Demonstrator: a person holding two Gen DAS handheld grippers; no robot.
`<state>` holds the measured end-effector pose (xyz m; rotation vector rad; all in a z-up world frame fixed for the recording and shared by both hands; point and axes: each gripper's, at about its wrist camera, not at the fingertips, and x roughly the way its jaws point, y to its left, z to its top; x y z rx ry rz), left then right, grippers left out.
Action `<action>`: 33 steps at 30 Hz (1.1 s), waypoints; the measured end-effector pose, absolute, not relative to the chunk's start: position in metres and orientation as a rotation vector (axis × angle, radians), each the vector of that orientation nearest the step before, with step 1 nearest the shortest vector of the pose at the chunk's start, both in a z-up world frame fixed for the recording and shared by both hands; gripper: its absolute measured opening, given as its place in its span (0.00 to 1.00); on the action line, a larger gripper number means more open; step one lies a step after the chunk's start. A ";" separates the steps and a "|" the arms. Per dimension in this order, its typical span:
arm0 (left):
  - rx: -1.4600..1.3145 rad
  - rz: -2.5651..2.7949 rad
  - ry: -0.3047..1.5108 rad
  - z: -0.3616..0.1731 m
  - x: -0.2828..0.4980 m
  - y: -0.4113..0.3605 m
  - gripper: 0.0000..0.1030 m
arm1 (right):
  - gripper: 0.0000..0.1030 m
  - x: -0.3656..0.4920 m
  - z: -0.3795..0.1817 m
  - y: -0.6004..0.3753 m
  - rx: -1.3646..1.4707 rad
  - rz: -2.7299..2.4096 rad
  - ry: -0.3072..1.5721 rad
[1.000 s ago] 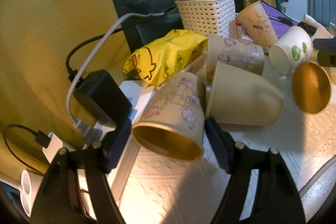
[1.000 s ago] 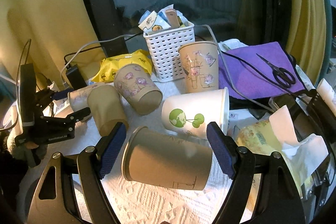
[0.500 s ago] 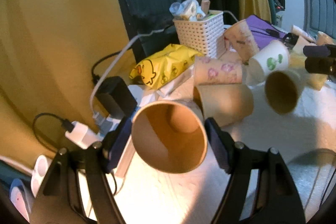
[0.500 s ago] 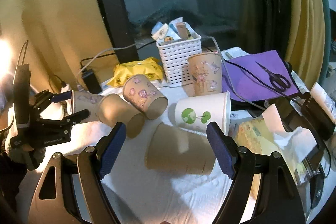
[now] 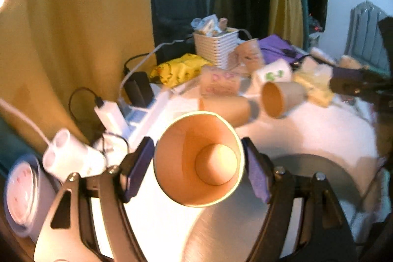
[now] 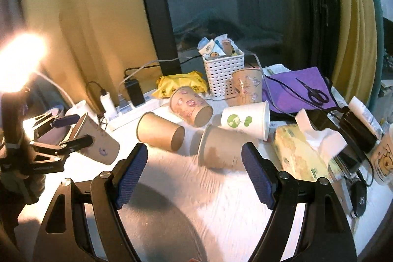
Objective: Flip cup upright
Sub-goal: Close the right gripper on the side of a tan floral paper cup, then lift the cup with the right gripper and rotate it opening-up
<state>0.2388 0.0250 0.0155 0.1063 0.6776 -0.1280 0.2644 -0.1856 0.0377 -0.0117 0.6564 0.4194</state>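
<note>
Left wrist view: the left gripper (image 5: 199, 158) is clamped on a paper cup (image 5: 199, 158) lifted off the table (image 5: 307, 129), mouth facing the camera, its axis along the fingers; the right gripper (image 6: 194, 173) is spread, empty.

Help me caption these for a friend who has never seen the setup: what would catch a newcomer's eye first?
First, the paper cup gripped in the left gripper, its open mouth filling the middle of the left wrist view. Next, the lamp glare blazing at the far left of the right wrist view. Then the tipped cups scattered mid-table before the white basket, beyond the right gripper, whose jaws are wide apart.
</note>
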 end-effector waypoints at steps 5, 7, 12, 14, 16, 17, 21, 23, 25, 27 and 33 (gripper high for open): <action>0.049 -0.215 0.667 0.021 0.197 -0.001 0.71 | 0.79 0.235 0.044 -0.194 -0.013 0.417 0.648; 0.035 -0.257 0.674 0.019 0.181 -0.016 0.71 | 0.79 0.221 0.046 -0.198 -0.016 0.414 0.645; -0.033 -0.360 0.710 0.010 0.150 -0.045 0.71 | 0.79 0.185 0.046 -0.214 -0.025 0.406 0.648; -0.051 -0.392 0.722 0.004 0.139 -0.054 0.71 | 0.79 0.172 0.044 -0.215 -0.042 0.407 0.657; -0.064 -0.423 0.736 -0.004 0.129 -0.061 0.71 | 0.79 0.157 0.042 -0.216 -0.053 0.422 0.659; -0.063 -0.433 0.738 -0.008 0.127 -0.063 0.71 | 0.79 0.152 0.041 -0.216 -0.056 0.434 0.658; -0.079 -0.470 0.768 -0.027 0.119 -0.063 0.71 | 0.79 0.134 0.031 -0.206 -0.098 0.506 0.680; -0.078 -0.459 0.780 -0.034 0.119 -0.058 0.71 | 0.79 0.130 0.025 -0.197 -0.126 0.544 0.693; -0.091 -0.450 0.798 -0.040 0.119 -0.051 0.71 | 0.79 0.129 0.017 -0.188 -0.147 0.585 0.713; -0.095 -0.448 0.810 -0.045 0.118 -0.045 0.72 | 0.79 0.129 0.012 -0.180 -0.168 0.612 0.718; -0.109 -0.485 0.814 -0.052 0.110 -0.037 0.83 | 0.79 0.128 0.008 -0.151 -0.274 0.688 0.712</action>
